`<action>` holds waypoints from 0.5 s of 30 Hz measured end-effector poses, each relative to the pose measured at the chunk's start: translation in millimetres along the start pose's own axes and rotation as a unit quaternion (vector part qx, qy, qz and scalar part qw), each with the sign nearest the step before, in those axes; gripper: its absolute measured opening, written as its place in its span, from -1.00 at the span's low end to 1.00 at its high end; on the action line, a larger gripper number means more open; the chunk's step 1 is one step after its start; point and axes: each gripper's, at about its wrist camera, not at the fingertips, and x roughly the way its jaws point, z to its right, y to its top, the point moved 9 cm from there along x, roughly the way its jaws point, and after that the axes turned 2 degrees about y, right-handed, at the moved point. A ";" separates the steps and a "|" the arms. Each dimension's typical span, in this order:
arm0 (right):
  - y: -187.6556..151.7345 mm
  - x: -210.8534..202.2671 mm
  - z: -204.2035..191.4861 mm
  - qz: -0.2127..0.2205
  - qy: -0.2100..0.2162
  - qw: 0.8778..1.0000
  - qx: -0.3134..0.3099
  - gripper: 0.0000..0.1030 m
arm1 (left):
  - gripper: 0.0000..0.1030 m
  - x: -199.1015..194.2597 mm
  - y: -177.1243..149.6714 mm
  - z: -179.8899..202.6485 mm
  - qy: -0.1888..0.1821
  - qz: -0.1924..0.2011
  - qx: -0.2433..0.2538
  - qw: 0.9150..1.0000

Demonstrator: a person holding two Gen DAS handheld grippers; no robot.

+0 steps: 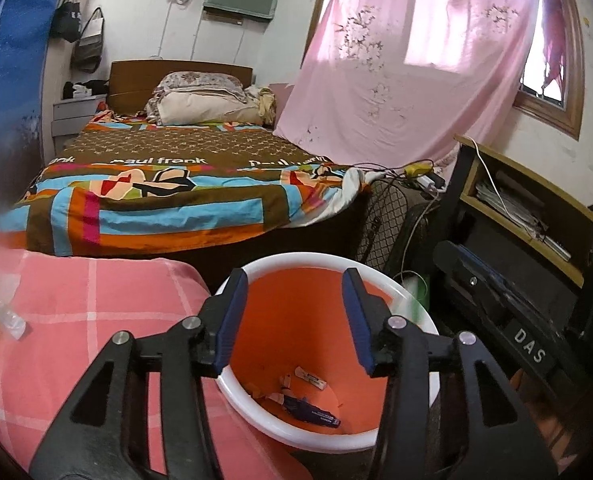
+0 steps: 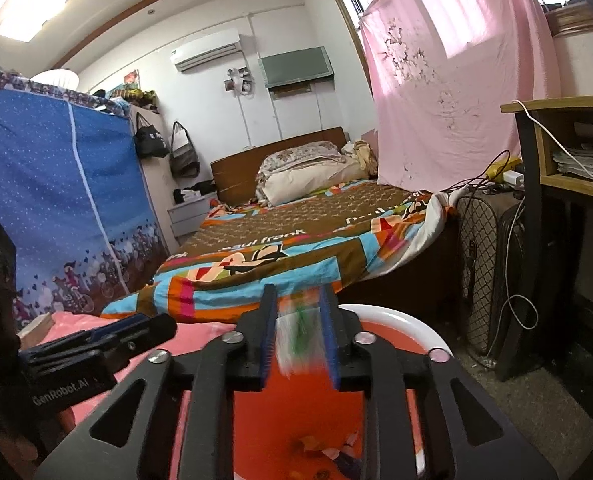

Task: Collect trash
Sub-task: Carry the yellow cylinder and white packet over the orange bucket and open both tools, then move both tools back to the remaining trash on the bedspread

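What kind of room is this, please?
It looks like a lived-in home bedroom. A bed with a patterned cover and pillows fills the middle, a blue fabric wardrobe stands beside it, and an air conditioner hangs on the far wall. An orange waste bin stands in front.

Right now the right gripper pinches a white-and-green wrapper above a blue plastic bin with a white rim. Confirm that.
Not quite: the bin is orange inside, not blue, as the right wrist view shows. The rest holds: the right gripper pinches the blurred white-and-green wrapper above that white-rimmed bin.
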 end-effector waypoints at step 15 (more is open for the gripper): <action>21.0 -5.5 -30.1 0.055 0.012 0.998 -0.010 0.59 | 0.77 -46.9 21.0 -67.4 0.061 0.066 -0.049 0.995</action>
